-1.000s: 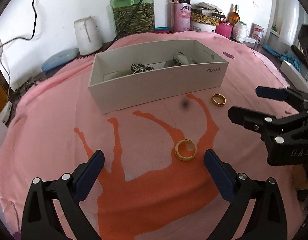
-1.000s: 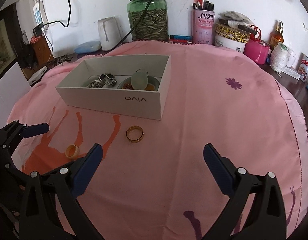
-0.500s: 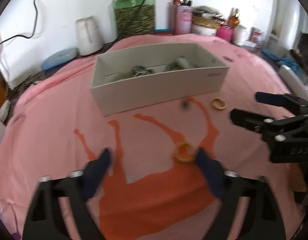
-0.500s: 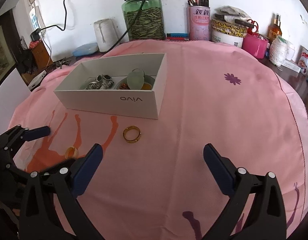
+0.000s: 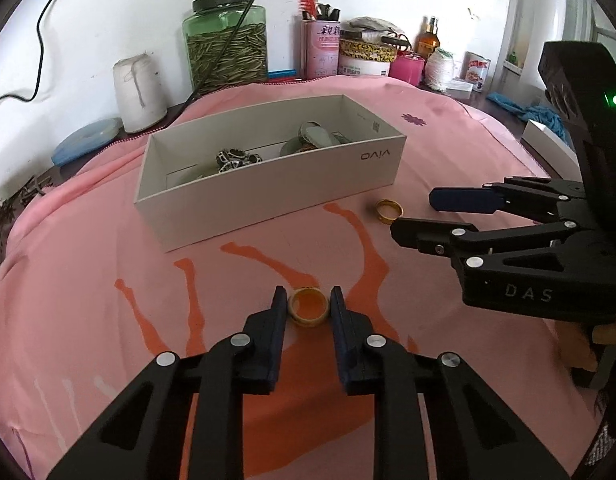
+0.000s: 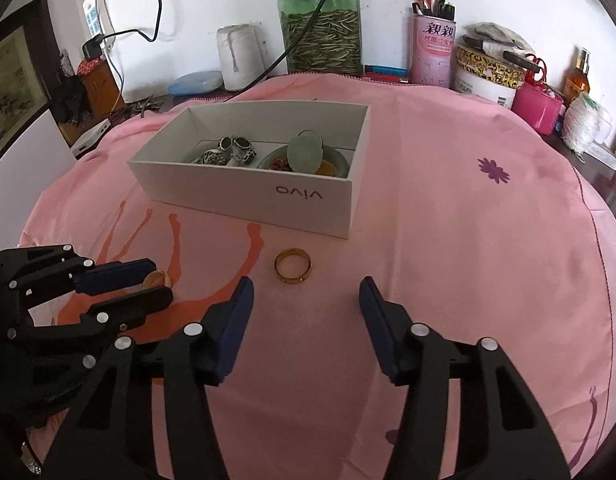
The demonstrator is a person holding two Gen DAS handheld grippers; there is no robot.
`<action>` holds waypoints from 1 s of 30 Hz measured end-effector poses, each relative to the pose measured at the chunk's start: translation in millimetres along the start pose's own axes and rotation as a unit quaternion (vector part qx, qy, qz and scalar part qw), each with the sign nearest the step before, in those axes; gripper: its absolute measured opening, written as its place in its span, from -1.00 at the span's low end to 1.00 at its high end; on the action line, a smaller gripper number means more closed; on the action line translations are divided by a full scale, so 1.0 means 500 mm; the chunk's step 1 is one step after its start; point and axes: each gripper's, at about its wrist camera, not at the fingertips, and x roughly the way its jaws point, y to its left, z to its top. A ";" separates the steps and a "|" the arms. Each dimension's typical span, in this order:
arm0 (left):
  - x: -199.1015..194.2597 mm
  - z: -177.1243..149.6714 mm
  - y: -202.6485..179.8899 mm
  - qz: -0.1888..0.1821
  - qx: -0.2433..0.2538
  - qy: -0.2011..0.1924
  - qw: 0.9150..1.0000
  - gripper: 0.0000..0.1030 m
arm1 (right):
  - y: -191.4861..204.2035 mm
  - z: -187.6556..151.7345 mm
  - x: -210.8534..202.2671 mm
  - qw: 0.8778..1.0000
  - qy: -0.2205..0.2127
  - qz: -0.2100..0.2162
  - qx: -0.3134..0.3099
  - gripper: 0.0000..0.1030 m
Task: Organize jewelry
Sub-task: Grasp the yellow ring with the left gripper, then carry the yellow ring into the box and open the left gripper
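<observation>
A wide yellow ring (image 5: 308, 306) lies on the pink cloth between the fingers of my left gripper (image 5: 308, 300), which has closed onto it; it also shows in the right wrist view (image 6: 157, 279). A thin gold ring (image 6: 293, 266) lies just ahead of my open right gripper (image 6: 305, 294), near the white vivo box (image 6: 267, 196); it also shows in the left wrist view (image 5: 389, 211). The box (image 5: 267, 196) holds silver chain pieces (image 6: 231, 151) and pale green discs (image 6: 305, 153). My right gripper appears at the right of the left wrist view (image 5: 428, 216).
Along the back wall stand a green jar of seeds (image 6: 320, 28), a white thread spool (image 6: 240, 56), a pink tin with combs (image 6: 431, 50), tins and a pink container (image 6: 538, 106). A black cable (image 6: 308, 24) hangs down to the table's back edge.
My left gripper has moved forward and closed from wide open onto the yellow ring. My right gripper has narrowed somewhat and moved closer to the gold ring.
</observation>
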 end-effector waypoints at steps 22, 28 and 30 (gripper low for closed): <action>-0.077 0.049 0.040 0.017 -0.034 -0.063 0.997 -0.57 | 0.006 0.055 -0.083 0.997 -0.073 0.022 -0.005 -0.62; -0.126 0.160 0.073 0.035 -0.046 -0.108 0.992 -0.57 | -0.003 0.154 -0.147 0.992 -0.119 0.036 0.017 -0.62; -0.121 0.186 0.084 0.032 -0.061 -0.114 0.991 -0.57 | -0.005 0.185 -0.140 0.991 -0.121 0.046 0.027 -0.62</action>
